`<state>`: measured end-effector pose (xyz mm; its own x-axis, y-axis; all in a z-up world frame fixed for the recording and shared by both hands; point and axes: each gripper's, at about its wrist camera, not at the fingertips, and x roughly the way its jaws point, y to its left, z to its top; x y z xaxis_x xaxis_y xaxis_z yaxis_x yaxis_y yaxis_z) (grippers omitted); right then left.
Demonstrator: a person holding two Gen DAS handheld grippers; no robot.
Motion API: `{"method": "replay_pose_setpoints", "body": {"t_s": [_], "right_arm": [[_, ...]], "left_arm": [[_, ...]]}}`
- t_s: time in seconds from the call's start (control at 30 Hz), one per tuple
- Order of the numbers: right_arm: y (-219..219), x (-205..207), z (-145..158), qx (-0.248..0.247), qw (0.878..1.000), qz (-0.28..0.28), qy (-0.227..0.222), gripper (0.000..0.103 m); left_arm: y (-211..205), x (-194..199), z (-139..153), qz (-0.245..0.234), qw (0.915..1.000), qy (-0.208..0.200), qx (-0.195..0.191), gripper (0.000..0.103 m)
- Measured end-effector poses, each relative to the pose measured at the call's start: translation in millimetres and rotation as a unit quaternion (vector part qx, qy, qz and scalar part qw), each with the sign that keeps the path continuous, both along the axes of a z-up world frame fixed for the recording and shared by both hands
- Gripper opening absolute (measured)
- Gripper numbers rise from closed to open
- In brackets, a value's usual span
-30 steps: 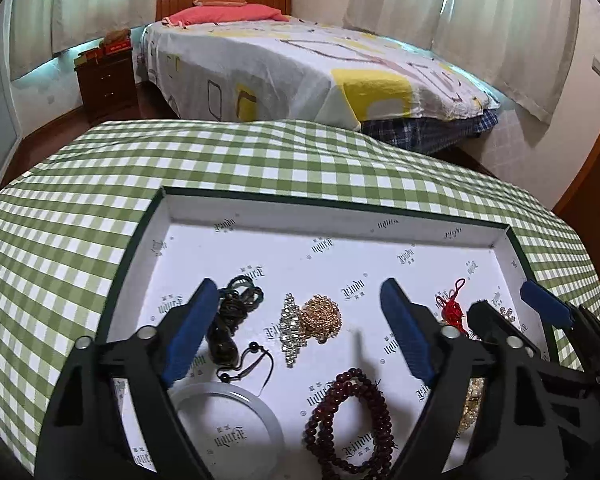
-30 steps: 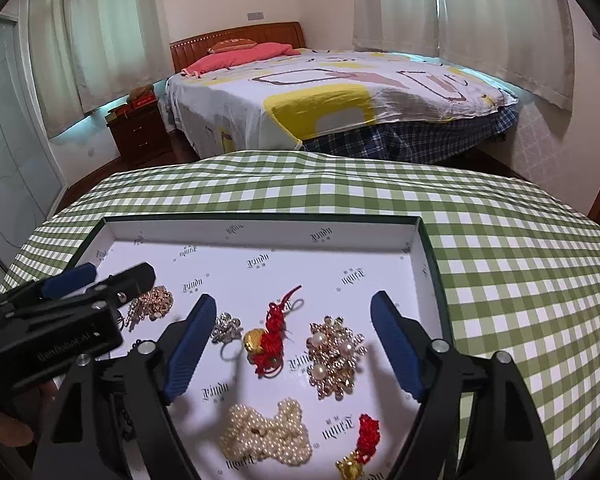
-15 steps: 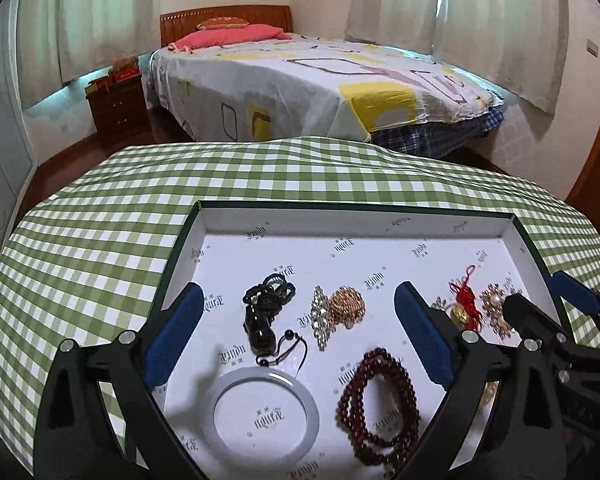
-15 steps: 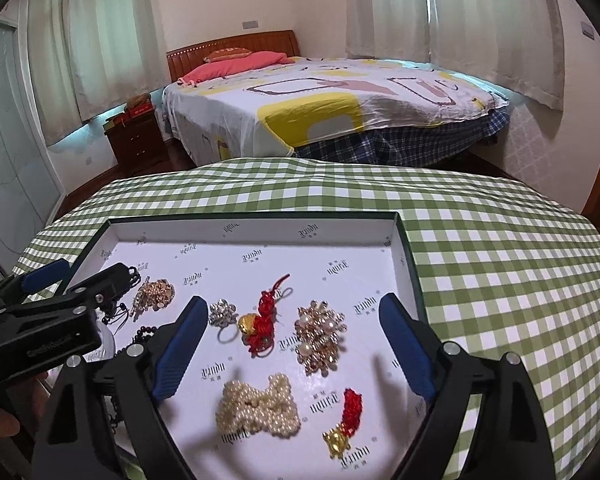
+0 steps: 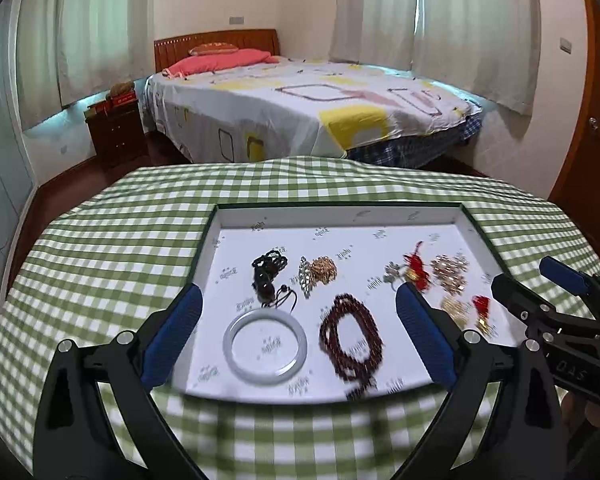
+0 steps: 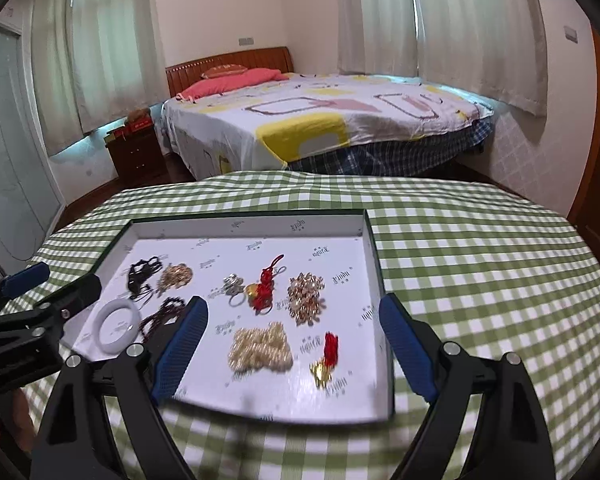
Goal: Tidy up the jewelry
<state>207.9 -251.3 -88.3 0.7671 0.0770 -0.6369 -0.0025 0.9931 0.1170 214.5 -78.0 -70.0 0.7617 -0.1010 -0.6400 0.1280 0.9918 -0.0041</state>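
A shallow white tray (image 5: 340, 216) (image 6: 256, 229) lies on the green checked table. In it are a white bangle (image 5: 265, 346) (image 6: 118, 327), a dark red bead bracelet (image 5: 351, 336), a black cord necklace (image 5: 269, 276), a gold brooch (image 5: 323, 269), a red knot charm (image 6: 265, 289), a pearl brooch (image 6: 306, 296), a pearl bow (image 6: 261, 347) and a small red tassel charm (image 6: 327, 356). My left gripper (image 5: 296, 336) is open and empty above the tray's near edge. My right gripper (image 6: 292, 340) is open and empty above the tray's near right part.
The round table with its green checked cloth (image 5: 100, 248) (image 6: 480, 264) drops off on all sides. A bed (image 5: 308, 116) and a dark nightstand (image 5: 116, 132) stand behind it. A wooden door (image 5: 592, 128) is at the right.
Both grippers have drawn back and up from the tray, so more of it and the table shows. Both stay open and empty. The jewelry has not moved.
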Motion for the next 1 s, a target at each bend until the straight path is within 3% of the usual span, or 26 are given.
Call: {"method": "replay_pose_setpoints", "body": {"t_s": [0.77,1.0], "right_arm": [[9.6,-137.6,90.2,-0.021,0.996,0.020,-0.089,0.085],[11.5,-161.5,112.4,-0.019,0.993,0.022,-0.114,0.085]], "left_arm": [[44.7,-158.2,97.0,0.050,0.9961,-0.072,-0.012,0.099],[58.4,-184.4,117.6,0.057,0.9941,-0.082,-0.042,0.099]]}}
